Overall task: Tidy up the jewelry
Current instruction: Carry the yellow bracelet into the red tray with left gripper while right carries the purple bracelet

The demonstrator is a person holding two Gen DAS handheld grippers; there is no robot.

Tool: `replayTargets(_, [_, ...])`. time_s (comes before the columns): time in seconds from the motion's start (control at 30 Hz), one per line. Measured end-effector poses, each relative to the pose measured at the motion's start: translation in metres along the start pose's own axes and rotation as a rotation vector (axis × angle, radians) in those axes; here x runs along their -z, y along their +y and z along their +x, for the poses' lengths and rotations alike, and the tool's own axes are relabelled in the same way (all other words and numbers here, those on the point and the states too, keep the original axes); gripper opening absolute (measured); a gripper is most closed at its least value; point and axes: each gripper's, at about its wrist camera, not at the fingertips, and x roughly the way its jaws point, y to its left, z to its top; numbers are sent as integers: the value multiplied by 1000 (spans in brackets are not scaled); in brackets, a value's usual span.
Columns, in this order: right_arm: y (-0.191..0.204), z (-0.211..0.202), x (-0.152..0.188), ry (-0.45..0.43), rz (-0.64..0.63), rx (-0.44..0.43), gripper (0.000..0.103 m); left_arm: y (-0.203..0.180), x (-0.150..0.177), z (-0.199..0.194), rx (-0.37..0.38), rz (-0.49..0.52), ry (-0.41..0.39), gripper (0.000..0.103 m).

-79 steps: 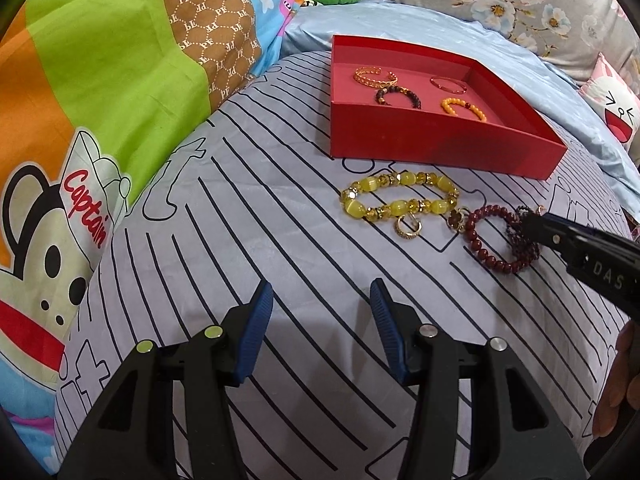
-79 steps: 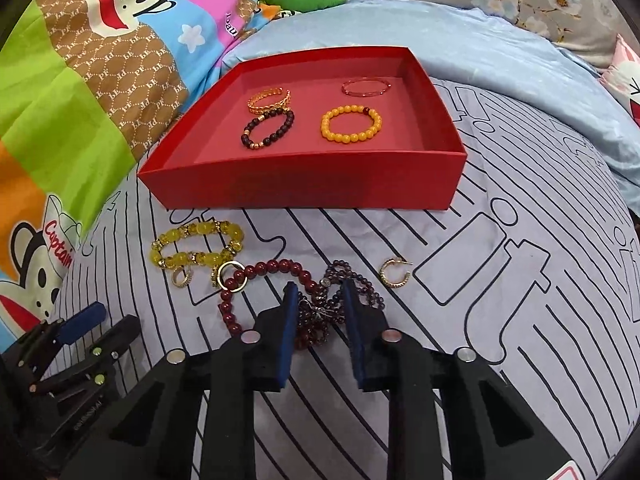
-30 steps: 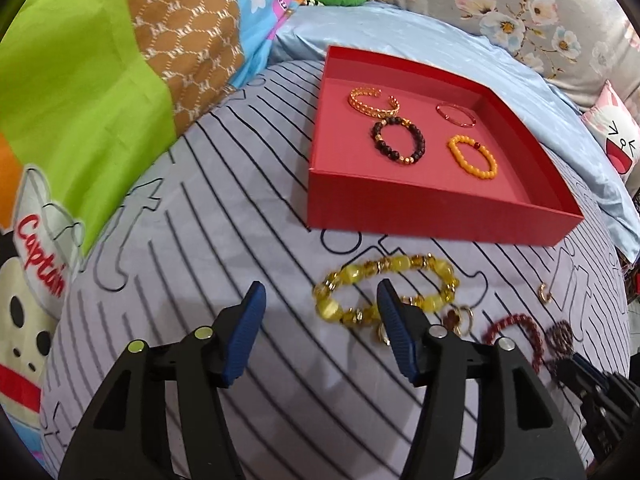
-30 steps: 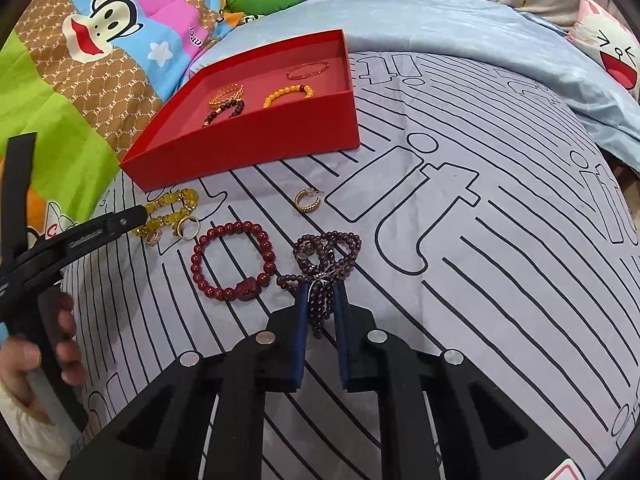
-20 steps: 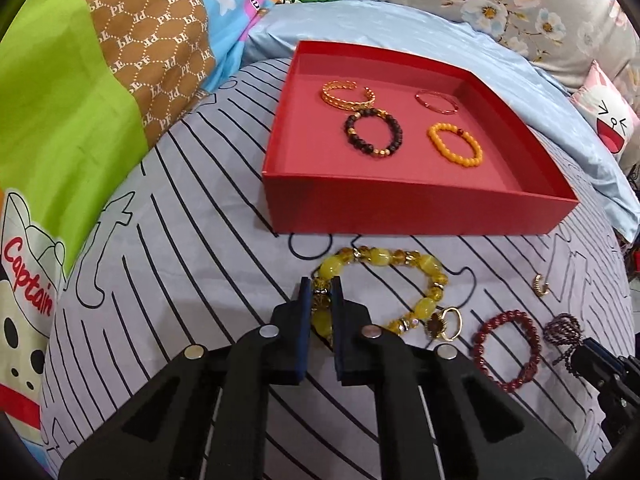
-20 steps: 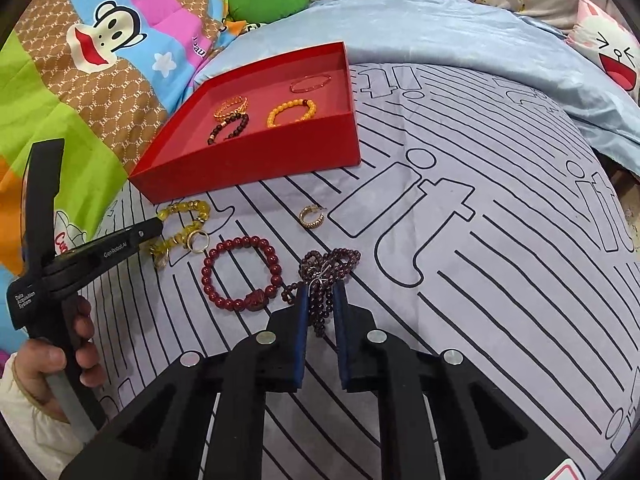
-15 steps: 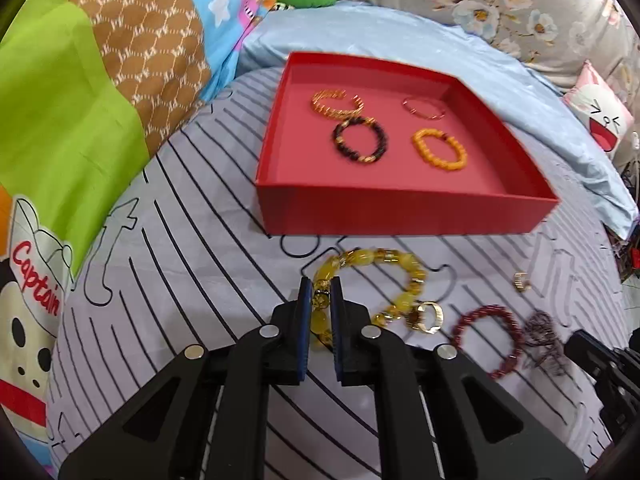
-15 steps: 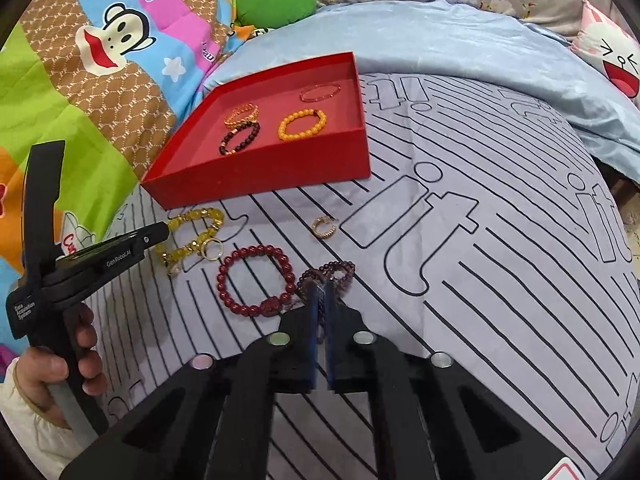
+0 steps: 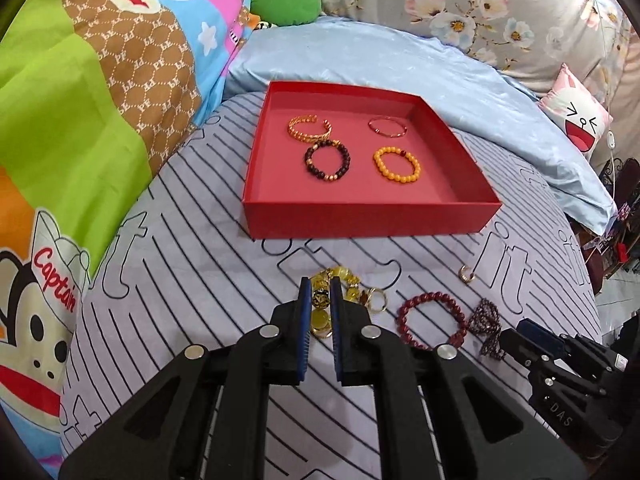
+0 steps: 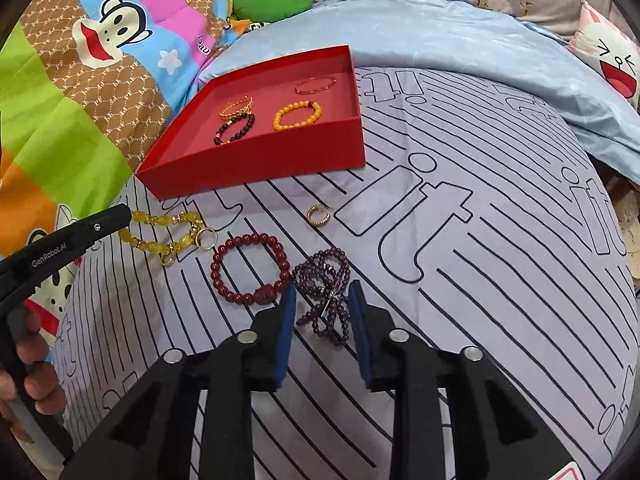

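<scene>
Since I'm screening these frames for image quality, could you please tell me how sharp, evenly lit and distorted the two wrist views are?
Left wrist view: sharp, soft even light, only faint shadow under the left gripper; strong fisheye bend bows the red tray edges, dark corners. Right wrist view: equally sharp, no glare on the dark purple bead strand; the striped bedsheet lines curve toward the rim.

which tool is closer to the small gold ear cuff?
Right. The right tool sits over the dark beads just below the ear cuff; the left tool grips the yellow bracelet farther left.
</scene>
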Motion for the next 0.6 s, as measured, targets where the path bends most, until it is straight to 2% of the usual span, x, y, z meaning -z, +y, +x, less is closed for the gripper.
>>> replayTargets(0.2, [1, 17, 2, 36, -3, -3, 33, 17, 14, 8, -21, -36, 40, 9])
replayTargets(0.6, [9, 33, -16, 0, -73, 79, 32, 33, 28, 29, -58, -67, 97, 12])
